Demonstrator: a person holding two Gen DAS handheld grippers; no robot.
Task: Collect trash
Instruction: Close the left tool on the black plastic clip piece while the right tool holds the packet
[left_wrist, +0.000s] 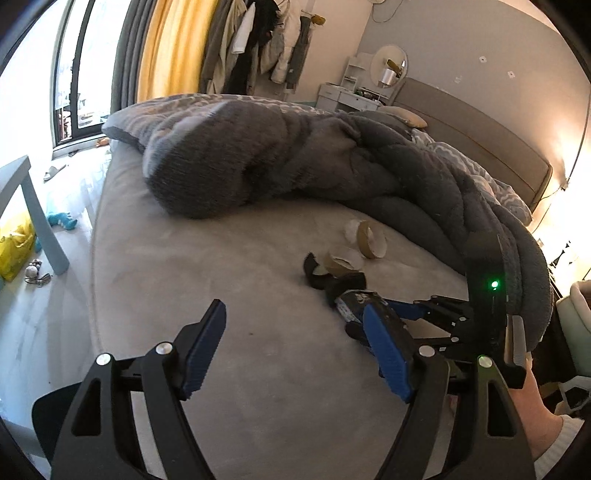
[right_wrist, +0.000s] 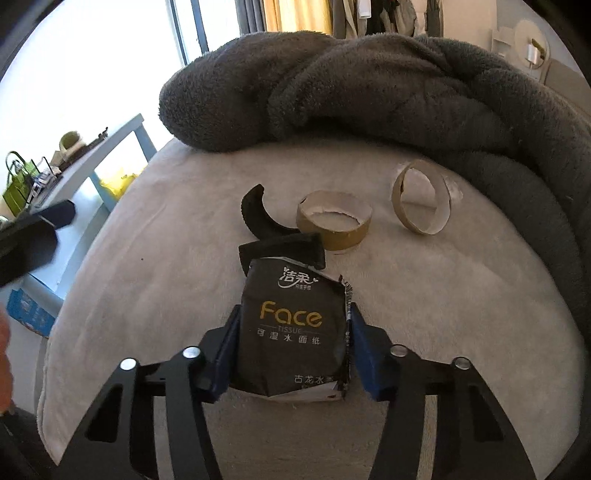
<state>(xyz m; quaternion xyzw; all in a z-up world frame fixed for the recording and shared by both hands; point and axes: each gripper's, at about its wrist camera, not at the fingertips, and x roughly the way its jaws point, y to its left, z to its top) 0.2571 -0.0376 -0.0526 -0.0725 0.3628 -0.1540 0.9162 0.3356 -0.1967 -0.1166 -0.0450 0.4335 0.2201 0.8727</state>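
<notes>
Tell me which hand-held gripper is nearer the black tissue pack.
Right. The right hand-held gripper has its pads pressed on both sides of the tissue pack; the left hand-held gripper is open over bare bed beside it.

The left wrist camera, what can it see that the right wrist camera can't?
Only the left wrist view shows the open left hand-held gripper with nothing in it, and the bed's headboard. Only the right wrist view shows the word Face on the tissue pack that the right hand-held gripper squeezes. Both show two cardboard rings and the grey blanket.
</notes>
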